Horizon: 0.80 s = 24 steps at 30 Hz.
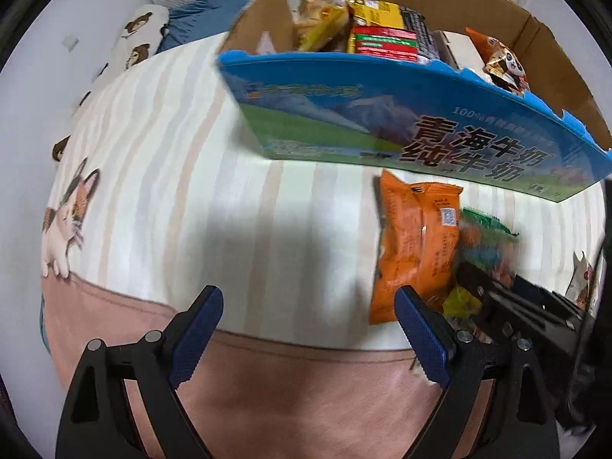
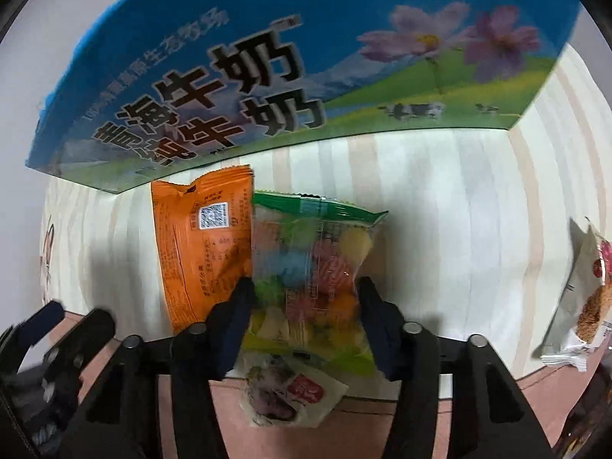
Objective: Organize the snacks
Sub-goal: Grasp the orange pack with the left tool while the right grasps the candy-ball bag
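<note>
A blue milk carton box (image 1: 382, 114) holds several snacks and stands on the striped bedsheet; it also fills the top of the right wrist view (image 2: 267, 76). An orange snack packet (image 1: 415, 244) lies in front of it, also seen in the right wrist view (image 2: 202, 244). A clear green-topped bag of colourful candies (image 2: 310, 267) lies beside it. My right gripper (image 2: 304, 290) straddles this bag, jaws around it. My left gripper (image 1: 308, 302) is open and empty over the sheet, left of the orange packet.
A small white snack packet (image 2: 290, 394) lies under the right gripper. A white packet (image 2: 581, 306) lies at the far right. A cat print (image 1: 69, 218) and a bear-print pillow (image 1: 141, 38) are on the left.
</note>
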Motion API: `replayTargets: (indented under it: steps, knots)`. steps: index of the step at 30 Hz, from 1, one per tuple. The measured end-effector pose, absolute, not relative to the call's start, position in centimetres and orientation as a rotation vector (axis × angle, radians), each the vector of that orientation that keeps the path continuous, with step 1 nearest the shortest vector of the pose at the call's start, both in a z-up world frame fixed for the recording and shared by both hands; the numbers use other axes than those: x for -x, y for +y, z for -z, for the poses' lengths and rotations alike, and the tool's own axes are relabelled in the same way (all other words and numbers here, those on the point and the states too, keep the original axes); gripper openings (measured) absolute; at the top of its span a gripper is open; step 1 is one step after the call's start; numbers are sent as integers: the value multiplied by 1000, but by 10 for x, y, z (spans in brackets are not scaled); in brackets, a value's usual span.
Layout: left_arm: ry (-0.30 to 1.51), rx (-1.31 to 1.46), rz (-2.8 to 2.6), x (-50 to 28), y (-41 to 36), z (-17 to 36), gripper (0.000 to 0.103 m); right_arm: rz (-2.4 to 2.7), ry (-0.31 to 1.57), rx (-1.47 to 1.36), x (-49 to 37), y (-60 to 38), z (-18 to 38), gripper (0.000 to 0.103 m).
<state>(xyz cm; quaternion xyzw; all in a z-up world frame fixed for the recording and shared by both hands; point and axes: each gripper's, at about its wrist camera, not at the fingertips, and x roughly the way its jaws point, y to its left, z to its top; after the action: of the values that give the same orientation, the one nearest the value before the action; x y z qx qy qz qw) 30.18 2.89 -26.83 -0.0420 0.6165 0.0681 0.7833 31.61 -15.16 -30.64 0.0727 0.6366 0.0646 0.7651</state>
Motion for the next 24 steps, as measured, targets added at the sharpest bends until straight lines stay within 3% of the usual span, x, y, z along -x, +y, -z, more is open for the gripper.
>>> replayTargets:
  steps: [9, 11, 12, 16, 24]
  knots:
    - [1457, 145, 49, -350, -20, 313, 92, -80, 1412, -213, -310, -202, 299, 54]
    - [1459, 161, 71, -356, -26, 321, 79, -76, 1423, -218, -309, -207, 302, 54]
    - [1460, 153, 67, -357, -27, 324, 67, -74, 1427, -216, -308, -208, 303, 54]
    - [1446, 118, 69, -343, -23, 324, 62, -79, 1440, -193, -304, -209, 304, 54]
    - [1503, 130, 2, -260, 39, 328, 62, -113, 1505, -190, -254, -206, 321, 54]
